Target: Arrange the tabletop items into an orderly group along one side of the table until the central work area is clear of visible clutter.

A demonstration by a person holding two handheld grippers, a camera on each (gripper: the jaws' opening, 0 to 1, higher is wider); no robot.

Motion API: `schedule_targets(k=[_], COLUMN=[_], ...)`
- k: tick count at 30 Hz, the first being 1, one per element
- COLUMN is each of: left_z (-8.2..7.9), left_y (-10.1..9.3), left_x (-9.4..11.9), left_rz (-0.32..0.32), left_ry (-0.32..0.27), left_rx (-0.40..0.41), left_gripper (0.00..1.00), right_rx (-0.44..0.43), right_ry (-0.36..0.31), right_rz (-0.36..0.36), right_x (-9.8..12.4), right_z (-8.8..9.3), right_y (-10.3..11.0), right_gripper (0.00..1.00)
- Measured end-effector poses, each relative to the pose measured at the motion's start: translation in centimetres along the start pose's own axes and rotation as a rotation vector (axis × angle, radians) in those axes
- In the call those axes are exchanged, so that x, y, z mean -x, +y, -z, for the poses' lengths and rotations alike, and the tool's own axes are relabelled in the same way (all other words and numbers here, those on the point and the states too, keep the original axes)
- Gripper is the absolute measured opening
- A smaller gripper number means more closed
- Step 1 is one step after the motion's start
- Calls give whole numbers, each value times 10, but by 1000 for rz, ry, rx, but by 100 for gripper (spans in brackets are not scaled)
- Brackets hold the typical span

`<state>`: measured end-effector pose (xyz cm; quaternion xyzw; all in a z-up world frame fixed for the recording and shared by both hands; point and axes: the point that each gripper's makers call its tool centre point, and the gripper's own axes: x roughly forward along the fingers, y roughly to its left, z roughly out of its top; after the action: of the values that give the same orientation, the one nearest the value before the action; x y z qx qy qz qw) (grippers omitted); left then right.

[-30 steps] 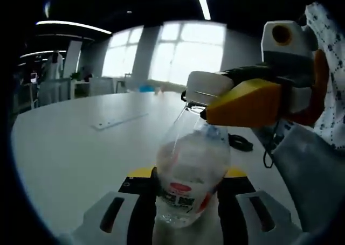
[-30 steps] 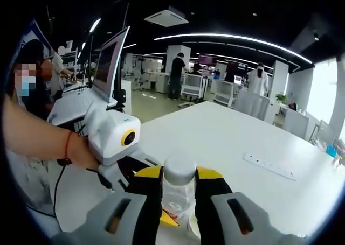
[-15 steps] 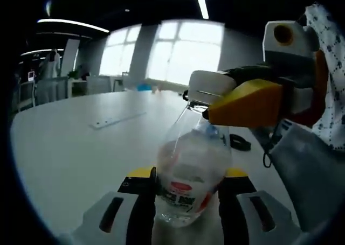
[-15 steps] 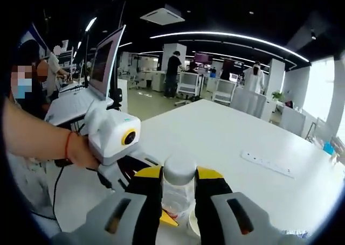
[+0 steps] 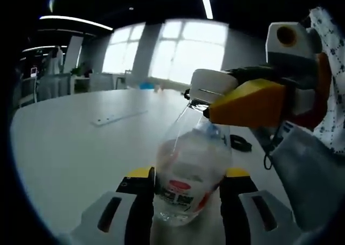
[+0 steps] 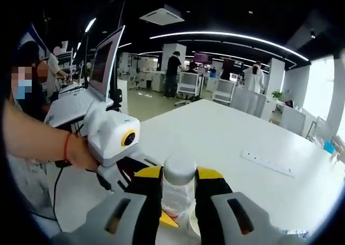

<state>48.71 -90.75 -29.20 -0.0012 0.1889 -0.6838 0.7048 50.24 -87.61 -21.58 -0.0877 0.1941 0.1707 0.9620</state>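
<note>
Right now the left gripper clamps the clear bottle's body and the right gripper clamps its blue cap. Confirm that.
Wrong on one point: the cap is white, not blue, as the right gripper view shows. The rest stands: the left gripper clamps the clear bottle by its body and the right gripper clamps its cap end.

My left gripper view looks close along its jaws across the white table toward the windows at 12 o'clock. My right gripper view faces the office interior. Both share the bottle and the power strip.
</note>
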Motion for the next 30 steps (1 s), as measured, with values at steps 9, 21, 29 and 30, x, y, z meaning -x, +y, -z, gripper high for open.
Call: schedule_targets(k=[9,21,29,30], left_z=[1,-4,-2,-1], left_y=[1,1,3,3], left_x=[1,3,7,7], left_rz=[-17,-48,-84,-87], left_ry=[-20,-52,-51,-51], left_rx=[31,57,75,78], left_gripper=[51,65,74,75], right_rx=[-2,2,5,7], right_ry=[-1,-2,-2,-2], right_rz=[-2,-5,-6,-5], right_x=[0,0,0,0], right_z=[0,1,0,0], right_y=[0,0,0,0], right_gripper=[20,20,20,20])
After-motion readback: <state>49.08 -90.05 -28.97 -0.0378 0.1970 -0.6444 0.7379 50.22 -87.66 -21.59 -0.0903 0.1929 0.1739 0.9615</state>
